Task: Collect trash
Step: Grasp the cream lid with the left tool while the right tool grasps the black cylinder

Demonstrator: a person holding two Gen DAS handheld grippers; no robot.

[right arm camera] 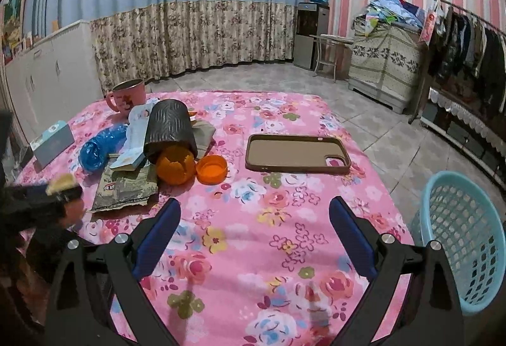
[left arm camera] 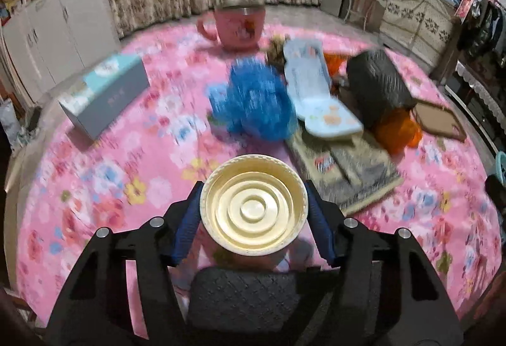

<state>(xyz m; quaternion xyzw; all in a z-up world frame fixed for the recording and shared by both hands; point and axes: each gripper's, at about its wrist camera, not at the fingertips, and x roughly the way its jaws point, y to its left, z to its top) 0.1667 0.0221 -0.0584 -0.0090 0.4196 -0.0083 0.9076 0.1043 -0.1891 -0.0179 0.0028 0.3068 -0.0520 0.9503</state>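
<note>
Our left tool [left arm camera: 254,205] clamps a cream lid [left arm camera: 254,207] above the tabletop [left arm camera: 126,175]; our right tool [right arm camera: 254,235] gapes wide

1. The left claw [left arm camera: 254,203] has a matte black frame made of two angular arms, each with a triangular cut-out.
2. Four round silver screw heads sit on the upper joints of the frame, two to each side.
3. Its fingers [left arm camera: 186,226] are faced with ribbed, deep-blue pads.
4. A dark grey block with a woven, quilted texture sits between the arms at the base.
5. The right claw [right arm camera: 254,213] has the same black frame, triangular cut-outs and four silver screws.
6. Its fingers [right arm camera: 159,235] are flat blue slabs with squared tips.
</note>
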